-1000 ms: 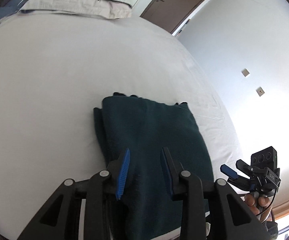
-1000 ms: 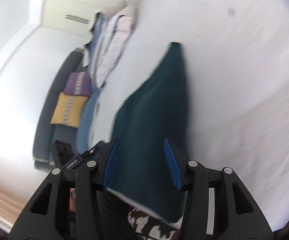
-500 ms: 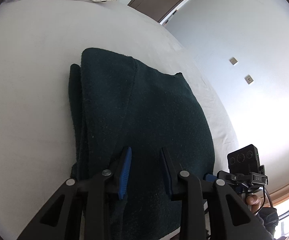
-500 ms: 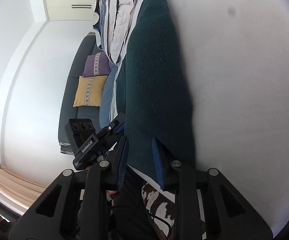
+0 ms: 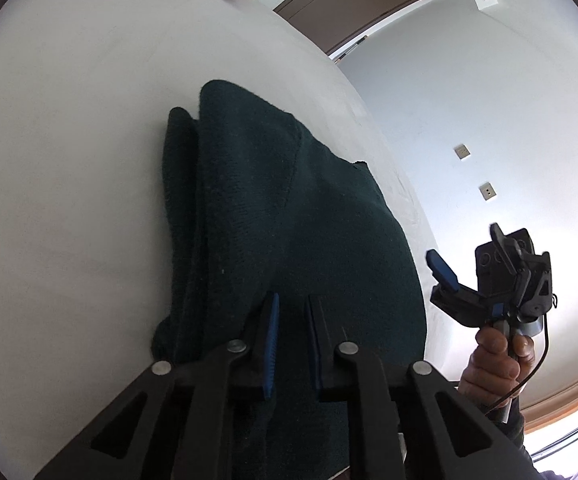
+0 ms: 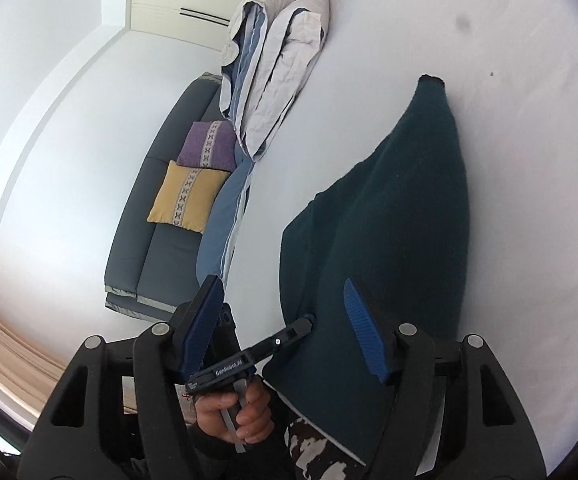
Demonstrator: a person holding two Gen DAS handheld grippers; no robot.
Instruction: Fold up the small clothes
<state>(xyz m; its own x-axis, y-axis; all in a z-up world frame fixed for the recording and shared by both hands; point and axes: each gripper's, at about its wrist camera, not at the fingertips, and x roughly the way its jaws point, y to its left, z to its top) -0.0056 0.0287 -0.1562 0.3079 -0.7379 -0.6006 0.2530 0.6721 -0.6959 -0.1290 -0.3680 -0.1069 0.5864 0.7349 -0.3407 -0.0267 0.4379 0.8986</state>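
Now pinching folded dark-green knit garment's edge in left claw, right claw just spread empty alongside, risking layers dragged askew by one-sided pull.

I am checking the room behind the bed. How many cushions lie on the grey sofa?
2. A purple cushion lies farther along the grey sofa, and a yellow cushion lies next to it, nearer the camera. The bedding hides part of the sofa, so more may be unseen.

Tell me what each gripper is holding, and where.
The left gripper pinches the dark green garment at its near edge. The right gripper, jaws just opened, has nothing between them.
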